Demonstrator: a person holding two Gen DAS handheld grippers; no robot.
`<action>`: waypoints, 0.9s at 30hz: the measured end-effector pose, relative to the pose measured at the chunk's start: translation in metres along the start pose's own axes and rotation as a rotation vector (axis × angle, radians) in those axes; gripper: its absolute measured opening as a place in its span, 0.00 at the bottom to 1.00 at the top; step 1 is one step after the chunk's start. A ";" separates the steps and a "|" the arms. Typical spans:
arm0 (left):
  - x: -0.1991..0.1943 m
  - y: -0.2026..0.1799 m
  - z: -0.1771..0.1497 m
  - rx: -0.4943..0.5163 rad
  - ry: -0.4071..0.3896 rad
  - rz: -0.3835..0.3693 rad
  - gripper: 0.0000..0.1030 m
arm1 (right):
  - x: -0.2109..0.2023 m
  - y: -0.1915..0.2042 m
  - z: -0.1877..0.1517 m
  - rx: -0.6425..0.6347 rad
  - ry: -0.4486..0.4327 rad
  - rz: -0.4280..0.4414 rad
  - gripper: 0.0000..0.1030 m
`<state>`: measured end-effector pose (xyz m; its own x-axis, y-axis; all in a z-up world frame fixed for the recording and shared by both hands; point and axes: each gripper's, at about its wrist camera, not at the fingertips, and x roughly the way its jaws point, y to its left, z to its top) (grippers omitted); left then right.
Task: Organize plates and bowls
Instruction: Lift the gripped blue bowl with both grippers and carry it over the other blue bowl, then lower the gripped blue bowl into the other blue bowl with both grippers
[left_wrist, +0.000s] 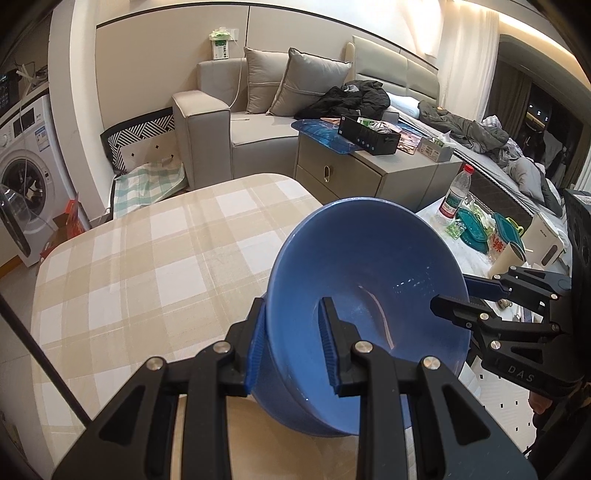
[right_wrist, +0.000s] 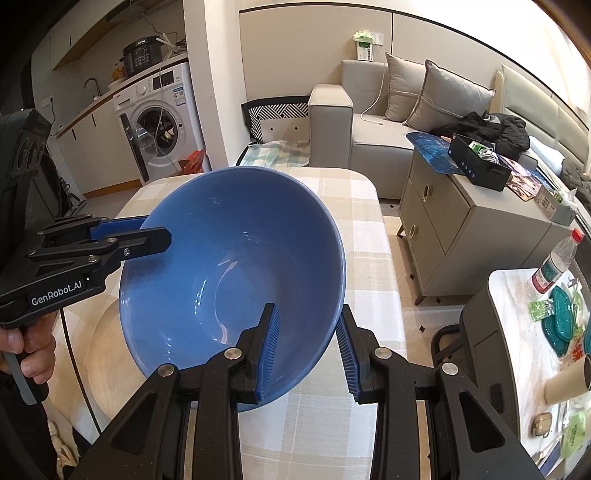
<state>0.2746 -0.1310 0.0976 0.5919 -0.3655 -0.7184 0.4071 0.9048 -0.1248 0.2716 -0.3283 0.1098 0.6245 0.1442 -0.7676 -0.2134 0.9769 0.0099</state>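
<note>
Bowl (left_wrist: 369, 295) time is only just starting, by the look of it. The bowl is big, blue and empty, and it tips on its side above the counter (left_wrist: 147, 258), which wears a tan checked cloth.

The left hand-held gripper (left_wrist: 291, 339) pinches the bowl's rim, with one finger inside the bowl and one outside. The right hand-held gripper (right_wrist: 308, 347) does the same on the other side of the rim, so both are closed on the same bowl. In each view the other tool can be seen reaching in from the side to hold the far edge.

Under the bowl, in the right wrist view, there is a pale round shape (right_wrist: 107, 354) on the cloth. It may be a wooden plate or a tray, but it is hard to be sure. The bowl seems to be just over it or resting an edge near it; the pictures do not tell which.

No other plates or bowls show on the checked cloth. So nothing looks sorted yet. The bowl has a place to go to, and then it must be let go.

Off to the side stands a small white table (right_wrist: 517, 295) with a water bottle (right_wrist: 557, 258) and teal lids (right_wrist: 561, 325). Those are well apart from the bowl.
</note>
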 end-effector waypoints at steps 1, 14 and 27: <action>0.000 0.001 -0.001 -0.002 0.002 0.001 0.26 | 0.001 0.001 0.000 -0.001 0.002 0.001 0.31; 0.006 0.009 -0.011 -0.015 0.023 0.015 0.26 | 0.019 0.003 0.001 -0.016 0.036 0.013 0.31; 0.016 0.014 -0.021 -0.026 0.047 0.019 0.26 | 0.031 0.006 -0.002 -0.029 0.061 0.014 0.31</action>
<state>0.2747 -0.1198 0.0704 0.5660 -0.3381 -0.7519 0.3774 0.9171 -0.1284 0.2882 -0.3185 0.0848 0.5746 0.1475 -0.8051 -0.2444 0.9697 0.0032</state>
